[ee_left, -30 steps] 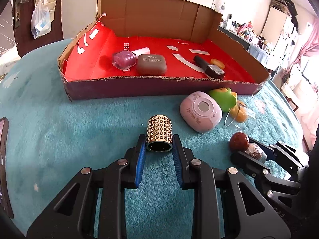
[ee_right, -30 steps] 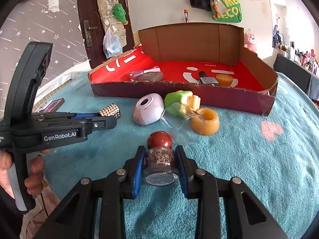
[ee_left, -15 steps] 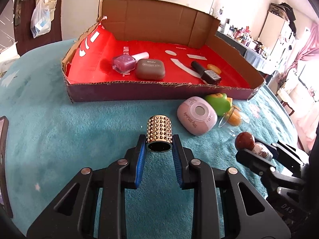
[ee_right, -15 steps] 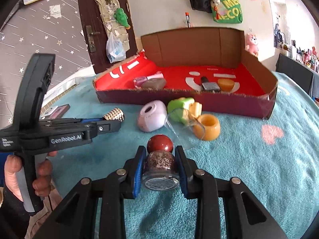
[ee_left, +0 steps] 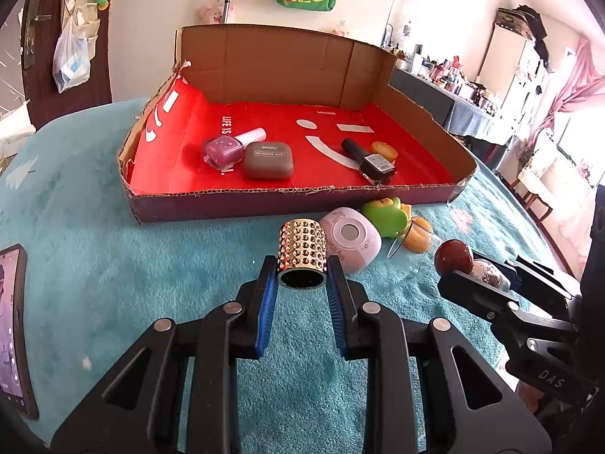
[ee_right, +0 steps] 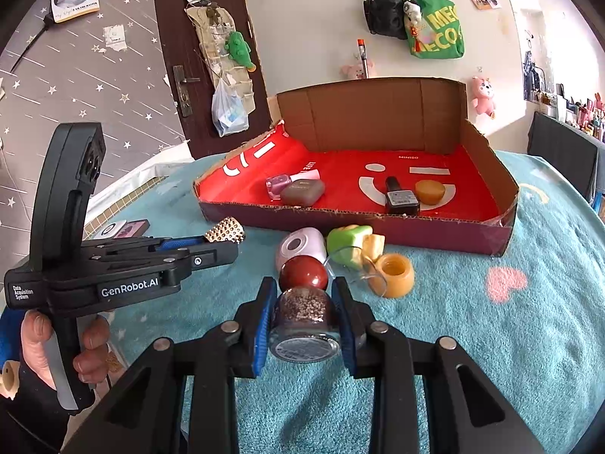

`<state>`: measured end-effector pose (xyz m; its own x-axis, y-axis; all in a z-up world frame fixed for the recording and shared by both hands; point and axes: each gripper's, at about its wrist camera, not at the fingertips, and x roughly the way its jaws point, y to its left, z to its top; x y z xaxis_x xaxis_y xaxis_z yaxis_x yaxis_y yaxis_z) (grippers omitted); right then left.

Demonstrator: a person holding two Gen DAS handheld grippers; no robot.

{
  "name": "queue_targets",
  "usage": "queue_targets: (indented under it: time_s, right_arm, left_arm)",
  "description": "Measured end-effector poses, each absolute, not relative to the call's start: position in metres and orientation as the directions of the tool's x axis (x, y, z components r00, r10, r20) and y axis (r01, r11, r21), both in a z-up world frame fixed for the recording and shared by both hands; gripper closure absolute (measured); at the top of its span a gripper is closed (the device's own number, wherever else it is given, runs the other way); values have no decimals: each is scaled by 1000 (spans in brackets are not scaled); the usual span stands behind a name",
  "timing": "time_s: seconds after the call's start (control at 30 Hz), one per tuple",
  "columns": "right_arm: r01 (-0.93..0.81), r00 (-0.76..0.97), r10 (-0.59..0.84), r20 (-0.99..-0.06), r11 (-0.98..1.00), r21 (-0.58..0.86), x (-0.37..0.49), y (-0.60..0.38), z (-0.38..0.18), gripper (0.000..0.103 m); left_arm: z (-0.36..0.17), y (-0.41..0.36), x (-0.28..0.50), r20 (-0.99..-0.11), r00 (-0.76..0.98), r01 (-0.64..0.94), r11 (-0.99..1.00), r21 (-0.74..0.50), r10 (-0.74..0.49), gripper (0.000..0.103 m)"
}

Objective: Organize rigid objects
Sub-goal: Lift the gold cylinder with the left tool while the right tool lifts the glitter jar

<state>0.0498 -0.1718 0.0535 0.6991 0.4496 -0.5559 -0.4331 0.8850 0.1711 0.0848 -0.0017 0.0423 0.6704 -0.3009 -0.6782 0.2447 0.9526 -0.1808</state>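
Observation:
My left gripper (ee_left: 301,274) is shut on a gold studded cylinder (ee_left: 301,251), held above the teal blanket in front of the cardboard box (ee_left: 264,202). My right gripper (ee_right: 302,302) is shut on a small glitter bottle (ee_right: 302,316) with a round red-brown cap (ee_right: 303,272). The red-lined box (ee_right: 340,219) holds a pink polish bottle (ee_left: 223,148), a brown eyeshadow case (ee_left: 267,159), a black bottle (ee_left: 368,160) and an orange piece (ee_left: 383,150). The other gripper appears in each view: left gripper (ee_right: 227,232), right gripper (ee_left: 459,265).
Loose on the blanket before the box lie a pink round device (ee_left: 349,238), a green toy (ee_left: 385,215), a clear glass (ee_right: 363,261) and an orange ring (ee_right: 393,274). A phone (ee_left: 13,329) lies at the left edge. A hand (ee_right: 45,352) grips the left handle.
Both grippers have risen with their objects still held; the box and loose items sit lower and further off in both views.

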Motion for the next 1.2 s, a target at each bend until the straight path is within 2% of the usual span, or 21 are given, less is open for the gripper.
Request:
queue_targets:
  time_s: [1.2]
  right_arm:
    - [-474,681,484,-549,863,173,82,-175,82,70]
  left_arm:
    - [67,-9,109,-653,683,295,941,-164,-328,79]
